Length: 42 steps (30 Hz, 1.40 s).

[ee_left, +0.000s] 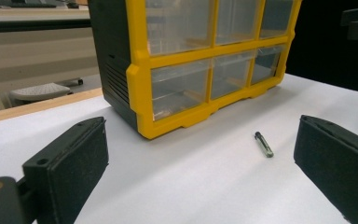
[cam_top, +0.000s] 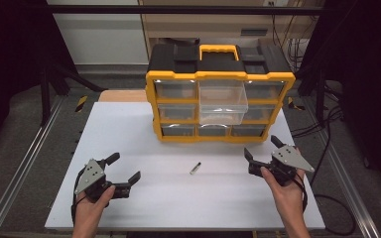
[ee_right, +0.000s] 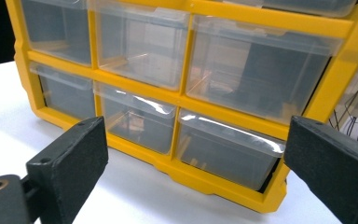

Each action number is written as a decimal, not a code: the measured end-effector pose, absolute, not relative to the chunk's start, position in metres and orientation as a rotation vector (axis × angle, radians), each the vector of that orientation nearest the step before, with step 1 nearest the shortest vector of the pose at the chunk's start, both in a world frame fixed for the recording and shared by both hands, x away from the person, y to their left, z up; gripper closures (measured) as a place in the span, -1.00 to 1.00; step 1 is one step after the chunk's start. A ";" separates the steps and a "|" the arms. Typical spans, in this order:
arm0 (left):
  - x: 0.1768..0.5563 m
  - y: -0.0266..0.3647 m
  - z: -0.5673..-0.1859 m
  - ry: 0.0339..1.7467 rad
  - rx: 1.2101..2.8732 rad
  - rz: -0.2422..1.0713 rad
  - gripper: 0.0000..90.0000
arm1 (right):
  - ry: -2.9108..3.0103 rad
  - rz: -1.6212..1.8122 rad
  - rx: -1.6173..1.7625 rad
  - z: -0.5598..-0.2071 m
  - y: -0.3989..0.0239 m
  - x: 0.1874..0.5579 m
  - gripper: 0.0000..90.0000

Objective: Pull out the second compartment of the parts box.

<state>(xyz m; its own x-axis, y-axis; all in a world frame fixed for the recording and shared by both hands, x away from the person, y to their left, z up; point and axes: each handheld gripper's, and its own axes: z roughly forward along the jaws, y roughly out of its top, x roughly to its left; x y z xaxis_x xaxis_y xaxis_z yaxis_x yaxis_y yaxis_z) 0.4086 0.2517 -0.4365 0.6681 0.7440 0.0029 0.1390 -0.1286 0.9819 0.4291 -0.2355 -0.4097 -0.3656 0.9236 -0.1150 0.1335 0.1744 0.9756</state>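
The left gripper (cam_top: 125, 168) sits low over the near left of the white table (cam_top: 129, 129), held from below by the left hand (cam_top: 95, 196), its grey plate tipped up and its fingers (ee_left: 77, 158) spread wide with nothing between them; the right gripper (cam_top: 263, 148) sits at the near right in the right hand (cam_top: 283, 186), angled inward toward the cabinet, its fingers (ee_right: 74, 158) likewise wide apart and empty; between the two, well apart from both, a small slim cylinder (cam_top: 195, 168) lies flat on the bare table, a little in front of the cabinet; beyond it stands the yellow-and-black drawer cabinet (cam_top: 218, 101), upright near the far edge, with a yellow handle (cam_top: 219, 49) on top; its clear middle drawer (cam_top: 222, 103) is pulled out toward the person, the others pushed in. The left gripper view shows the cylinder (ee_left: 264, 143) as dark with a greenish body, lying nearer its right finger, and the cabinet's black side wall; the right gripper view faces the cabinet's lower right drawers (ee_right: 223, 149) close up.
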 end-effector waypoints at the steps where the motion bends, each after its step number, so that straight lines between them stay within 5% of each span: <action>1: 0.408 0.250 -0.436 0.730 1.654 0.607 -0.93 | 1.668 1.274 1.011 -0.412 -0.235 0.429 -0.84; 42: 0.435 0.169 -0.401 0.636 1.785 0.533 -0.92 | 1.674 1.370 0.964 -0.440 -0.239 0.419 -0.83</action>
<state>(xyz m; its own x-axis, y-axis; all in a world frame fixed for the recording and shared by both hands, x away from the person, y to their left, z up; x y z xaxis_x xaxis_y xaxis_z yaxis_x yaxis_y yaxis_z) 0.4347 0.1686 -0.4009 0.7535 0.6561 0.0427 0.1571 -0.2426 0.9573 0.4192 -0.2385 -0.4398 -0.4309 0.8979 -0.0902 0.0892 0.1418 0.9859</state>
